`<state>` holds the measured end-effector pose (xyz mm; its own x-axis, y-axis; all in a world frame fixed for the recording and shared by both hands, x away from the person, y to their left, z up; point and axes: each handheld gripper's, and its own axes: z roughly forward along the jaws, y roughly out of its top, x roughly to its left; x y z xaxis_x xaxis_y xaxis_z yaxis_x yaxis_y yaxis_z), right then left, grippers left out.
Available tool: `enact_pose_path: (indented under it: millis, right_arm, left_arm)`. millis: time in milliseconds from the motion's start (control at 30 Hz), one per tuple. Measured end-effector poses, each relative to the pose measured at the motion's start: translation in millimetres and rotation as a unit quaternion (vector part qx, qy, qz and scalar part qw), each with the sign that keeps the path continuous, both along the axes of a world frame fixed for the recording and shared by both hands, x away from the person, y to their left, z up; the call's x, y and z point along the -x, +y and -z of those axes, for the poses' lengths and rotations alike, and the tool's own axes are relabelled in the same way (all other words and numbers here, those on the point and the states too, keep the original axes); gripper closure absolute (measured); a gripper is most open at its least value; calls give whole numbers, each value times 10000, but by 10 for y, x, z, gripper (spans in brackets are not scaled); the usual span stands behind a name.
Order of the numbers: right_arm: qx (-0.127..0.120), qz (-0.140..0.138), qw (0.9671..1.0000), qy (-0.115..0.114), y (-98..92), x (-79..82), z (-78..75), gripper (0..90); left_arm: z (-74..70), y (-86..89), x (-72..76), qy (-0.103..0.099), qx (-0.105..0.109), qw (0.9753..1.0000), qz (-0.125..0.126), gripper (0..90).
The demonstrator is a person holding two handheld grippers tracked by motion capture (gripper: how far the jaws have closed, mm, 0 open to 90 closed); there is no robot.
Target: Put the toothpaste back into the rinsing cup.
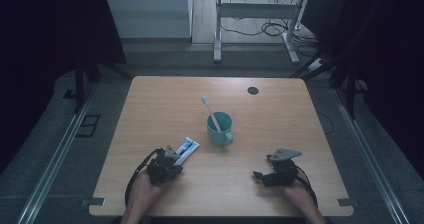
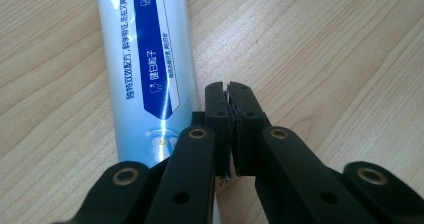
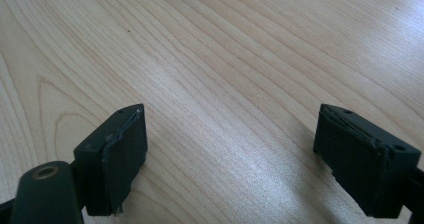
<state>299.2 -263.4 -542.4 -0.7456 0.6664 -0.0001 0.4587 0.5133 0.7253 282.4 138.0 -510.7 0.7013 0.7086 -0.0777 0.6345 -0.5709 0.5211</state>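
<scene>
At the near left of the pale wooden surface (image 1: 280, 109), a soft, slippery white-and-blue toothpaste tube (image 2: 145, 69) lies beside the left hand-held gripper (image 2: 230, 91), jaws together and empty; grip its flat middle.

Toothpaste tube (image 2: 145, 69) cut off by top edge, lower end behind left gripper (image 2: 230, 101).

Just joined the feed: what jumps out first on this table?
A teal mug at mid-table, with a toothbrush standing in it. Left of it lies a toothpaste tube; the left tongs sit shut right beside it, while the right tongs gape open over bare wood.
</scene>
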Motion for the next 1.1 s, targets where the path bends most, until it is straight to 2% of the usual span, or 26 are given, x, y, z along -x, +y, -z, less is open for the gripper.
enact_pose_path:
  millis: [200, 367, 533, 700, 767, 900, 1100]
  right_arm:
    - [0, 1, 10000, 2, 0, 0, 0, 138]
    - [-1, 0, 10000, 2, 0, 0, 0, 138]
    - [-1, 0, 10000, 1, 0, 0, 0, 138]
    - [0, 3, 10000, 5, 0, 0, 0, 138]
    - [-1, 5, 10000, 7, 0, 1, 0, 138]
    - [-11, 13, 10000, 10, 2, 2, 0, 138]
    - [-2, 5, 10000, 11, 1, 2, 0, 138]
  left_arm:
    - [-67, -2, -18, -22, 30, 10000, 3, 827]
    - [-169, 14, -52, -81, 19, 10000, -44, 751]
    - [-257, 21, -119, 11, -231, 9997, -77, 650]
    - [-278, 40, -217, 313, -303, 9990, -136, 555]
    - [-282, 33, -251, 395, -413, 9983, -140, 516]
    - [-263, 4, -325, 598, -639, 9960, -160, 466]
    - [-235, -39, -434, 899, -808, 9925, -182, 397]
